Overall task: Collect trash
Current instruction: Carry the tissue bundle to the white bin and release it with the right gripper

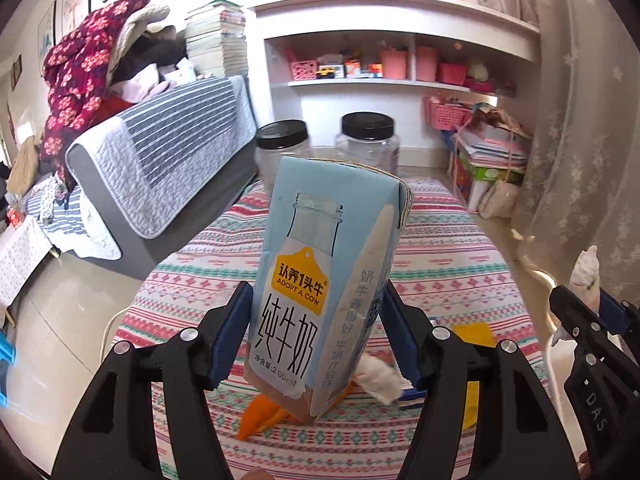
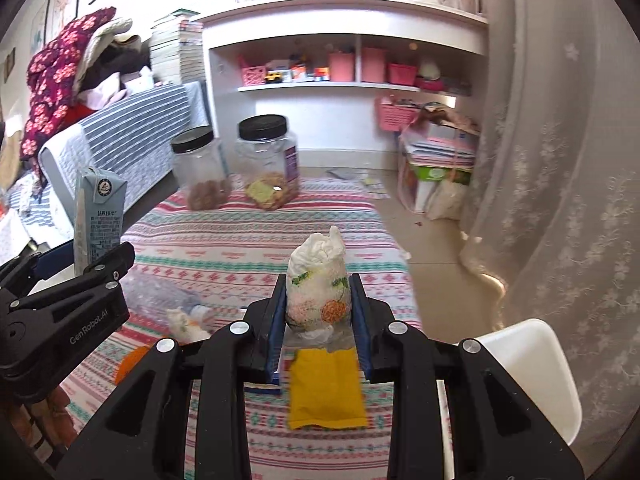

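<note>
Striped cloth (image 2: 248,240) covers the table. Nearest, the left gripper (image 1: 316,332) pinches a blue milk carton (image 1: 320,272), lifted above the cloth. The right gripper (image 2: 318,312) squeezes a crumpled tissue wad (image 2: 318,284) over a yellow wrapper (image 2: 326,392). Farther back stand two jars (image 2: 268,160).

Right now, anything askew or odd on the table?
Litter still lies loose on the tablecloth: a crushed clear plastic bottle, a crumpled tissue, an orange scrap and a flat yellow wrapper. The two jars stand upright, lids on.
</note>
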The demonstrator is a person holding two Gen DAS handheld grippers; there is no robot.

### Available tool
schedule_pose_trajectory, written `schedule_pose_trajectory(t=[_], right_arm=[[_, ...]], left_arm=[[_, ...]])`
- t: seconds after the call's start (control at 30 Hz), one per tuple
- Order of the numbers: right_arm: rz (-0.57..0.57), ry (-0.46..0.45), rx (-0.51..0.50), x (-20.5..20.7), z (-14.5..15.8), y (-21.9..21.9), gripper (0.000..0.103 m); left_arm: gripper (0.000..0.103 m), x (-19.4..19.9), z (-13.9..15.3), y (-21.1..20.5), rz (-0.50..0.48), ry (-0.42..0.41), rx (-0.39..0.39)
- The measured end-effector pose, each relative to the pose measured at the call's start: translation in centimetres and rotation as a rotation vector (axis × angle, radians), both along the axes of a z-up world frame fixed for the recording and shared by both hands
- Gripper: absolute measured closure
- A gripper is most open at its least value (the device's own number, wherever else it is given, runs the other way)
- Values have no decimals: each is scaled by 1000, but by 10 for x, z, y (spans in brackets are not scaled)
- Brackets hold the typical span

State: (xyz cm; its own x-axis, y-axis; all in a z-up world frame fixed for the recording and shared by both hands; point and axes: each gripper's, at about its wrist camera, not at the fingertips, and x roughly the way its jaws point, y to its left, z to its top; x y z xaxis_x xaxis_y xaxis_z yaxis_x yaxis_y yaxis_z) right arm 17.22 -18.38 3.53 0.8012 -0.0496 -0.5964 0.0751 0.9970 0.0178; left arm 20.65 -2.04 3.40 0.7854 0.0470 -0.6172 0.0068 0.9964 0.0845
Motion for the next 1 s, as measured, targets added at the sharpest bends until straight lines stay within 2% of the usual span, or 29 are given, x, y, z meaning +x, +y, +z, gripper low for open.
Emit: schedule_pose_trajectory(t=[0.57,1.0], right_arm=[[-169,-12,-70,-28,4,-68,73],[-318,37,-109,-54,-7,-142,73]], left_arm=[[40,-23,3,-79,-149,-18,-13],[40,-32,-3,-139,-244,5,-22]])
